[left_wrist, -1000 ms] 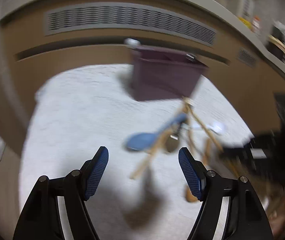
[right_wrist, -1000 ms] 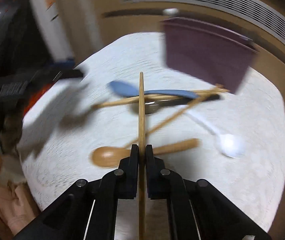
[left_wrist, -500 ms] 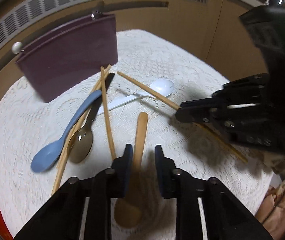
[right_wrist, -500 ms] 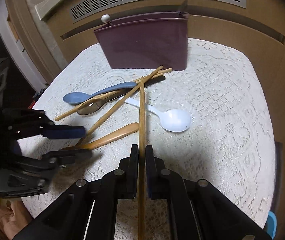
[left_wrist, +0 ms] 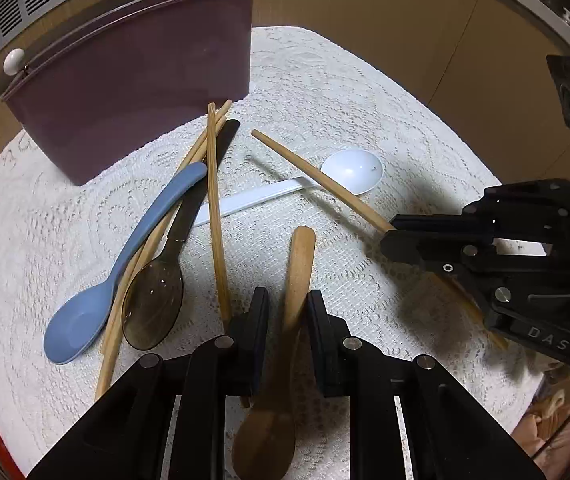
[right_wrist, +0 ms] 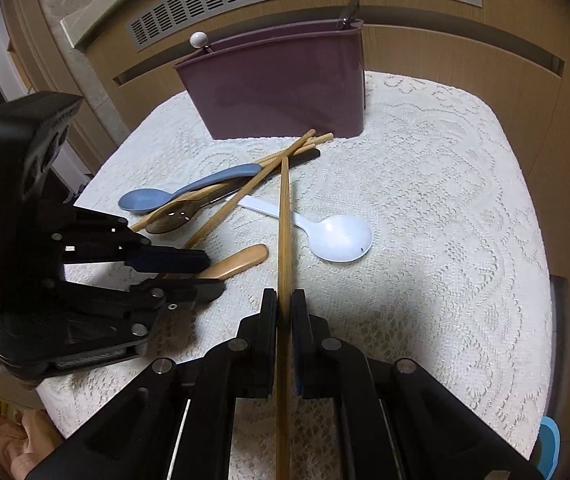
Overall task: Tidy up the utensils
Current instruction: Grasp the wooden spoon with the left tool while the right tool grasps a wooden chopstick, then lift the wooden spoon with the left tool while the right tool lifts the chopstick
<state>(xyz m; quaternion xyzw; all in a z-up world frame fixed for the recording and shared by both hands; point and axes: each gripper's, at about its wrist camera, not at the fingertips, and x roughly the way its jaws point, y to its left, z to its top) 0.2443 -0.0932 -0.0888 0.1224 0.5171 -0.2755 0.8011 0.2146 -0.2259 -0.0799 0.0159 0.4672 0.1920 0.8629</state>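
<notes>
Purple utensil holder (right_wrist: 281,92) — white-knobbed handle (right_wrist: 198,40) and dark handle (right_wrist: 349,10) inside

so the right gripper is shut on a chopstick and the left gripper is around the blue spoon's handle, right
Not quite. The left gripper is around the wooden spoon, not the blue spoon, which lies untouched on the cloth, as the left wrist view shows. The right gripper is indeed shut on a chopstick.
</notes>
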